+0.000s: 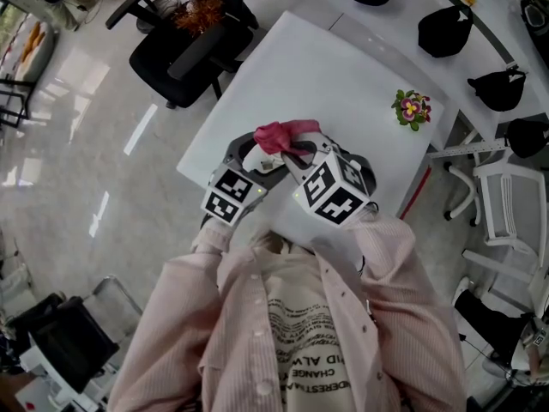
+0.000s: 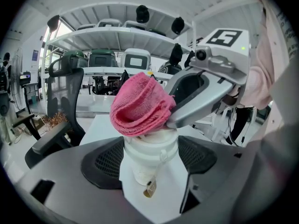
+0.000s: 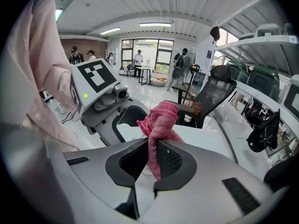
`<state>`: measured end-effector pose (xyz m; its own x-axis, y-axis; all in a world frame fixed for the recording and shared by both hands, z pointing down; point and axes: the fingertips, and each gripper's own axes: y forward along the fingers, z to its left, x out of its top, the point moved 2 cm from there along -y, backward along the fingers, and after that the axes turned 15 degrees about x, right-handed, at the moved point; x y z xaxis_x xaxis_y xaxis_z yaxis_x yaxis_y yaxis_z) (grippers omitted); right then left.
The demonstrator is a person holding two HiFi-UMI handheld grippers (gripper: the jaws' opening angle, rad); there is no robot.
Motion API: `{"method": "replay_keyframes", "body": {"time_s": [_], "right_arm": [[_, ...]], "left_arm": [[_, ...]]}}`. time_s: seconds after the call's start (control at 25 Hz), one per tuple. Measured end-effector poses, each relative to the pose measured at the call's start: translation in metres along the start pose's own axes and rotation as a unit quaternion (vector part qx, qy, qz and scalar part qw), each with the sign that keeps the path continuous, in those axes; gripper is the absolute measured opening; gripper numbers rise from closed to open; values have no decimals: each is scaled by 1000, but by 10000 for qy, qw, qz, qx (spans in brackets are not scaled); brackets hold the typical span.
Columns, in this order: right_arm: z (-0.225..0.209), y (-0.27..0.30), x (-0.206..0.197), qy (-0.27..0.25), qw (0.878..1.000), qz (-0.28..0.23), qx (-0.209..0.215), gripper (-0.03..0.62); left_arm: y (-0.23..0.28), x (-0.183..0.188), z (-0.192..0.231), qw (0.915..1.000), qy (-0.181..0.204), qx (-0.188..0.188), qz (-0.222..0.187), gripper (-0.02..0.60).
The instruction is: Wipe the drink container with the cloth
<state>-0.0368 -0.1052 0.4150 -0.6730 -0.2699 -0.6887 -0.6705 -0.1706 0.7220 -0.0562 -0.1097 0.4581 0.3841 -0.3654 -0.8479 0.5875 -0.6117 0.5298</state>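
Note:
A white lidded drink cup (image 2: 149,157) stands on the white table, clamped between the jaws of my left gripper (image 2: 150,155). A small tag hangs down its side. A pink cloth (image 2: 140,105) is bunched on top of the cup's lid. My right gripper (image 3: 150,157) is shut on that pink cloth (image 3: 160,125), which sticks up from its jaws. In the head view both grippers meet at the cloth (image 1: 281,134), left gripper (image 1: 249,163) beside right gripper (image 1: 296,157); the cup is mostly hidden there.
A white table (image 1: 343,84) carries a small potted flower (image 1: 412,108) at its far right. A black office chair (image 1: 184,41) stands beyond the table's left corner. Black caps (image 1: 446,31) lie on a long desk at the right.

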Motion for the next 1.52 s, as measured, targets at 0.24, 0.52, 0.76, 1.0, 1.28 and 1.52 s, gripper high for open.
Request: {"method": "replay_keyframes", "body": {"time_s": [0.24, 0.52, 0.76, 1.0, 1.28, 1.52], "right_arm": [[8, -1, -2, 57, 9999, 85, 112, 34], [15, -3, -5, 72, 9995, 116, 300, 34], [20, -4, -6, 146, 9989, 181, 406, 34], [27, -7, -8, 169, 9981, 97, 576, 34], [32, -10, -14, 462, 9970, -23, 615, 34], [36, -15, -17, 897, 9931, -437, 614, 34]], "left_arm": [[0, 0, 1, 10000, -2, -6, -18, 350], [1, 0, 0, 10000, -10, -16, -37, 350], [0, 0, 0, 10000, -16, -14, -59, 350], [0, 0, 0, 10000, -20, -22, -82, 350], [1, -1, 0, 9999, -25, -21, -97, 350], [0, -2, 0, 9999, -25, -20, -109, 349]]}}
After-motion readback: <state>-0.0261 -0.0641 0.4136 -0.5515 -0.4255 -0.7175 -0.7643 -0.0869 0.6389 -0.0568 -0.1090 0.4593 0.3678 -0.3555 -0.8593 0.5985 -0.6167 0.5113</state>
